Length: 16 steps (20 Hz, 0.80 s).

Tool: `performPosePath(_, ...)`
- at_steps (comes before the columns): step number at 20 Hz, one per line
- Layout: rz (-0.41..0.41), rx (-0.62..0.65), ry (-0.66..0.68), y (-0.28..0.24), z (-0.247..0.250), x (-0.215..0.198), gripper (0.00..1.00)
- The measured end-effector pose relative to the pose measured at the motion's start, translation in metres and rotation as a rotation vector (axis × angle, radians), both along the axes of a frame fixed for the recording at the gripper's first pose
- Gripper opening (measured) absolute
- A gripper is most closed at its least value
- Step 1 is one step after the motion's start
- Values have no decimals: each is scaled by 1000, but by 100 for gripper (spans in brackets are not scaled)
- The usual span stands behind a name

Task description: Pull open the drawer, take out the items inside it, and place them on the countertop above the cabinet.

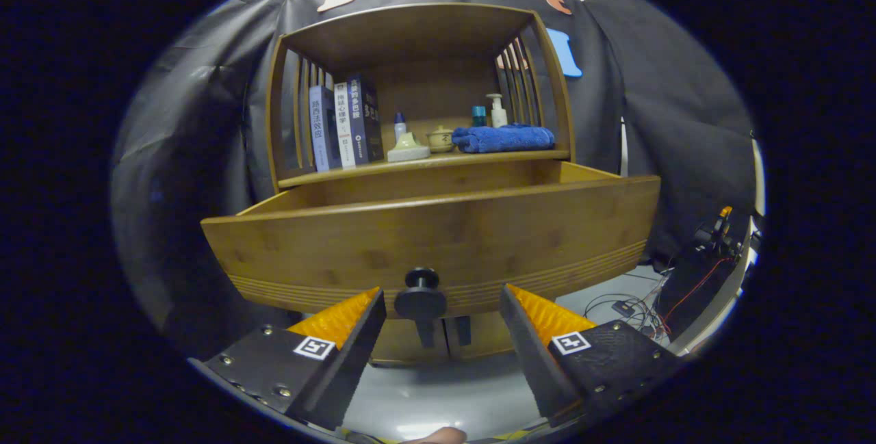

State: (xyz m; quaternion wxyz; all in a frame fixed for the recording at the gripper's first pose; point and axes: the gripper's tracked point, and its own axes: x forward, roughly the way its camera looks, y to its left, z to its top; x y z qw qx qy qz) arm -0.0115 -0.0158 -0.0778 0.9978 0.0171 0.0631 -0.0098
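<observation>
Gripper (438, 307) with its fingers spread wide, one on each side of the round dark knob (421, 290) of the drawer (438, 239); neither finger touches the knob, which sits just ahead of and between the tips. The drawer stands pulled well out of the cabinet, its curved wooden front facing the gripper and hiding the interior, so what lies inside cannot be told from this low viewpoint.

Judged risks: reaching in from this height, the fingers could strike the tall drawer front; the cause would be an approach made before the gripper is raised above the rim. A drawer drawn out this far may also tip or slide out if pressed down.

Beyond the drawer, the countertop (356, 172) lies above it and is already crowded. From the left: upright books (345, 122), a small bottle (400, 126), a pale dish (408, 150), a lidded jar (440, 138), a teal cup (478, 115), a pump bottle (497, 111) and a folded blue towel (503, 137). Free room is scarce, mainly along the front edge, so an item set down carelessly could knock the small bottles over.
</observation>
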Motion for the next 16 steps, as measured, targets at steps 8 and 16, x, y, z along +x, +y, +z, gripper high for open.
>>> performPosePath(8, 24, -109, 62, 19, -27, 30, 97)
performPosePath(16, 48, -82, 56, 15, -24, 43, 98)
